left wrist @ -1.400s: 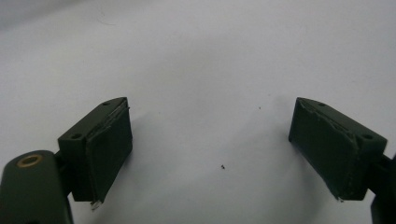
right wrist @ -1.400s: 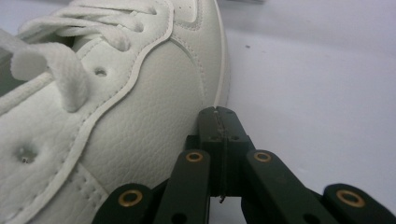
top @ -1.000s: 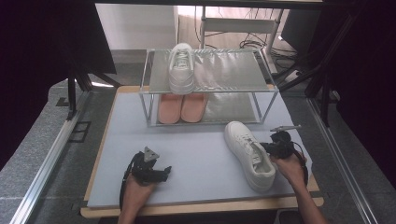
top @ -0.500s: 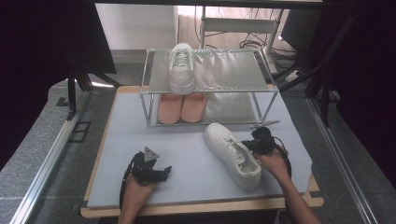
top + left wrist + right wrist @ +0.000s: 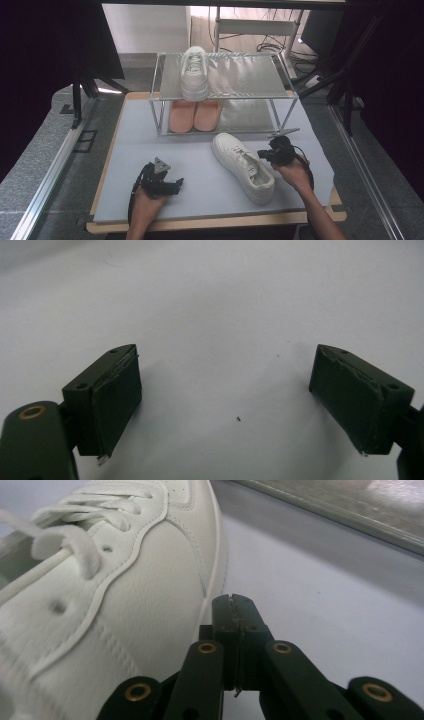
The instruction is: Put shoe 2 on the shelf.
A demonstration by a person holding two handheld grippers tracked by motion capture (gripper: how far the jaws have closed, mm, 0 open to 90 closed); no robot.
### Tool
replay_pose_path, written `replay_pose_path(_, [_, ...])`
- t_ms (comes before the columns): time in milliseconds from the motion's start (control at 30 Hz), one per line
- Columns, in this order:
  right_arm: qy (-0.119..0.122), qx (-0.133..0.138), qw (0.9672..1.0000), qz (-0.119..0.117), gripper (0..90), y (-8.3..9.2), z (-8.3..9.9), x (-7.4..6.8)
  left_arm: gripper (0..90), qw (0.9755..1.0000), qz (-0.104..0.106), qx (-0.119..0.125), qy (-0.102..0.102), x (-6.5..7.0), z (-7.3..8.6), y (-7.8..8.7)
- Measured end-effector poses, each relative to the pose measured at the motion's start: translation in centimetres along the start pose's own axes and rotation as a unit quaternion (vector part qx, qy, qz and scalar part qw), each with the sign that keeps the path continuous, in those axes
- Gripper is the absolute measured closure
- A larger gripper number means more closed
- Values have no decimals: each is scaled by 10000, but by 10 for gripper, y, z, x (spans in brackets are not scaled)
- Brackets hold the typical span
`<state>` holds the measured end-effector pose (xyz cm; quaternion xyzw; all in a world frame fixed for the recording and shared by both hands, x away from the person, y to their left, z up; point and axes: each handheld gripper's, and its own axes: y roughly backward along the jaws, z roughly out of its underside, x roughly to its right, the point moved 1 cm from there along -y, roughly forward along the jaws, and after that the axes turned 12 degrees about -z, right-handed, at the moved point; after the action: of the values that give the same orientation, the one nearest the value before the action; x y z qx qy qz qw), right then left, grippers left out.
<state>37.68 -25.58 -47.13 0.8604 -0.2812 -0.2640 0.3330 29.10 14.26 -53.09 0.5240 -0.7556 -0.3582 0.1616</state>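
Pressed-together jaws of the right gripper (image 5: 234,602) nudge the white leather lace-up sneaker (image 5: 243,165) just left of them; light, soft-sided and smooth, it is best pinched at the collar rim

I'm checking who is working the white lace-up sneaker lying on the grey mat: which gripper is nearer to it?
Right. The right gripper, jaws shut, sits against the white lace-up sneaker at its side. The left gripper, jaws open, rests apart on the grey mat.
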Motion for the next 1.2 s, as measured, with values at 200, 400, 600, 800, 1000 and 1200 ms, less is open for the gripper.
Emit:
replay_pose_path(200, [-14,37,10000,-22,826,17,9,-3,136,10000,-1,-1,0,0,0,0])
replay_pose_path(400, [-2,91,9999,-91,765,38,15,-11,136,10000,-2,-1,-2,0,0,0])
replay_pose_path(600, [-13,131,9995,-283,712,53,20,-23,136,10000,-3,0,-1,0,0,0])
replay_pose_path(800, [127,72,9992,-369,644,56,18,-38,136,10000,-2,2,4,0,0,0])
replay_pose_path(1000, [82,-152,9989,-447,605,45,19,-38,136,10000,-1,-1,-3,0,0,0])
replay_pose_path(1200, [51,-418,9979,-498,591,31,15,-36,135,10000,-2,6,4,0,0,0])
